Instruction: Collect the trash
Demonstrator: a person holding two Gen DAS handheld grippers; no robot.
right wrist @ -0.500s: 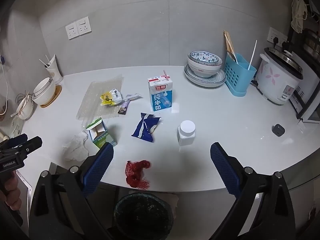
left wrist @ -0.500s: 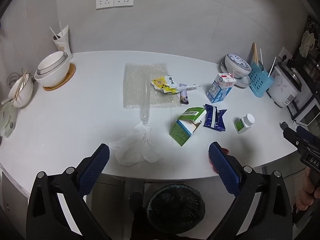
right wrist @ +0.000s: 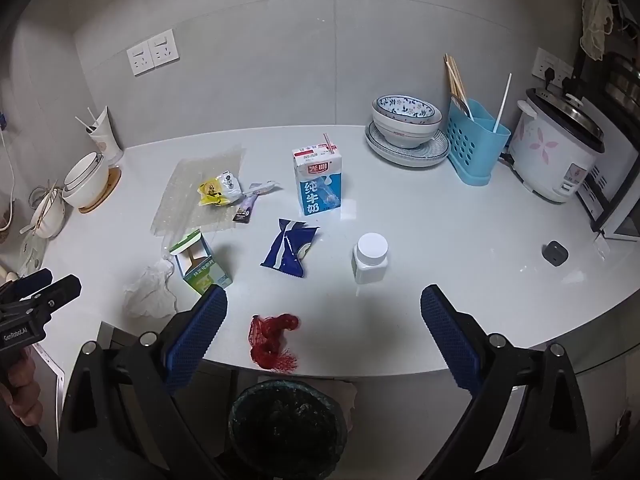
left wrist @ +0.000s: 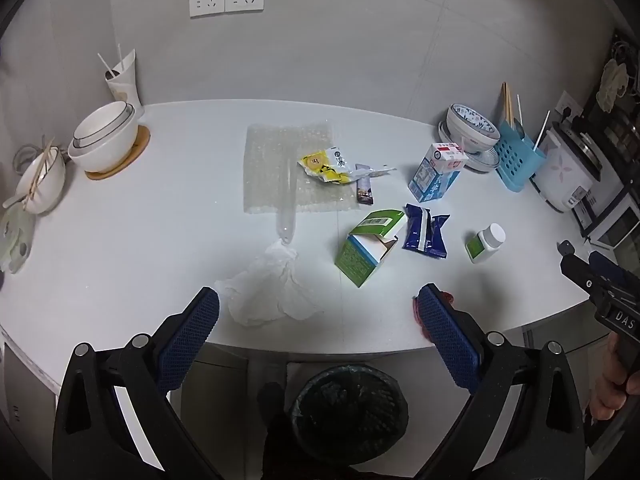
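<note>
Trash was spread over the white bench (right wrist: 460, 240): a crumpled tissue (left wrist: 266, 294) and a red mesh net (right wrist: 274, 340) near the front edge, an opened green carton (left wrist: 366, 248), a blue wrapper (right wrist: 290, 250), a yellow snack packet (left wrist: 324, 166) on a bubble-wrap sheet (left wrist: 272, 160), an upright milk carton (right wrist: 319, 182) and a white pill bottle (right wrist: 370, 258). A lined waste bin (right wrist: 286, 424) was seen on the floor below the bench edge. The left hand-held gripper (left wrist: 318, 338) and the right hand-held gripper (right wrist: 324, 338) were both held released, jaws wide and empty, angled down above the front edge. Nothing was judged collected yet. Risk was judged greatest with the limp tissue and net: a shallow pinch could let them slip short of the bin, and the net could snag on a pad. The bowls (right wrist: 406, 120) and rice cooker (right wrist: 556, 152) could be mistaken for trash or knocked.
</note>
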